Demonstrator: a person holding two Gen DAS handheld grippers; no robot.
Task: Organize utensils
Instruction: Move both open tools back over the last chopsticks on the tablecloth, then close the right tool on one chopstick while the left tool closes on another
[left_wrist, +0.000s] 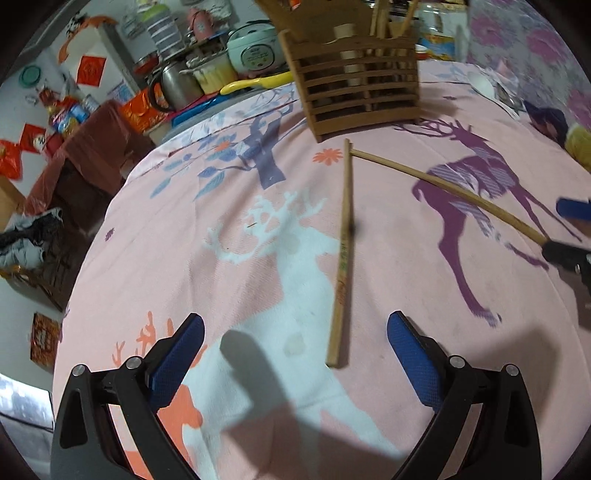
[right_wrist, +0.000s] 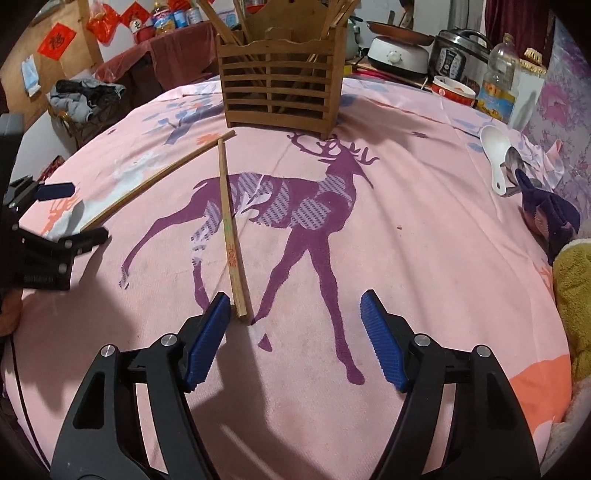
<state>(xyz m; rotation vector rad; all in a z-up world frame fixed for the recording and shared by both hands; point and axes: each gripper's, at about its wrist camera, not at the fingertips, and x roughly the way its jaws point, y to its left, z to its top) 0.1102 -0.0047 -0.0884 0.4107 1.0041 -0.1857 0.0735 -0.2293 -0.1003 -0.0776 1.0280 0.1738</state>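
Note:
Two wooden chopsticks lie in a V on the pink deer tablecloth, their far tips meeting in front of a slatted wooden holder (left_wrist: 358, 85) (right_wrist: 280, 92) that has several chopsticks standing in it. One chopstick (left_wrist: 343, 251) (right_wrist: 159, 181) runs toward my left gripper (left_wrist: 295, 332) (right_wrist: 79, 212), which is open, with the stick's near end between the fingers. The other chopstick (right_wrist: 229, 229) (left_wrist: 443, 186) runs toward my right gripper (right_wrist: 295, 306) (left_wrist: 561, 229). Its near end lies just inside that gripper's left pad (right_wrist: 210, 332), far from the opposite one. That gripper is open.
A white spoon (right_wrist: 495, 155) and a metal spoon (right_wrist: 515, 158) lie at the far right beside a purple cloth (right_wrist: 550, 218) and a yellow cloth (right_wrist: 572, 295). An oil bottle (right_wrist: 498, 85), a bowl (right_wrist: 452, 90) and cookers stand behind the table. The table edge curves away on the left.

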